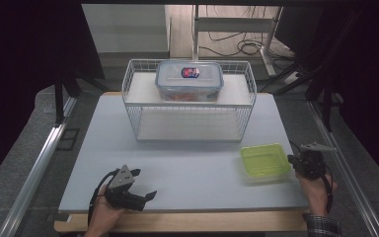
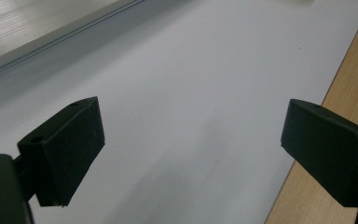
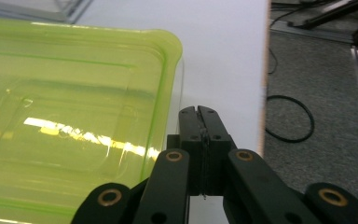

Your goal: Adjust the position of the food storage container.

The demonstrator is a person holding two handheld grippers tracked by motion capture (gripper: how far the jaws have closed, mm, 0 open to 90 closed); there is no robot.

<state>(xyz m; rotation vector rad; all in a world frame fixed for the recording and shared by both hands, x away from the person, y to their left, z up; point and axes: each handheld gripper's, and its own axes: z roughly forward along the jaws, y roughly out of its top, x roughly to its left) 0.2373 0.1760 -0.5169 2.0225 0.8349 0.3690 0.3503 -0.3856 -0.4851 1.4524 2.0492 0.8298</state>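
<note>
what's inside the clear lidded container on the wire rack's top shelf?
Through the clear plastic container on the white wire rack, orange-red contents show along its front wall; what they are is too small to tell. A red-and-blue label on the lid covers part of the inside.

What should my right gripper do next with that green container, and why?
Probably open the right gripper and ease it left toward the green container. Its jaws are pressed shut with nothing between them, just beside the container's near corner rim, so they cannot take hold as they stand. The left gripper is open over bare table, away from the container.
</note>
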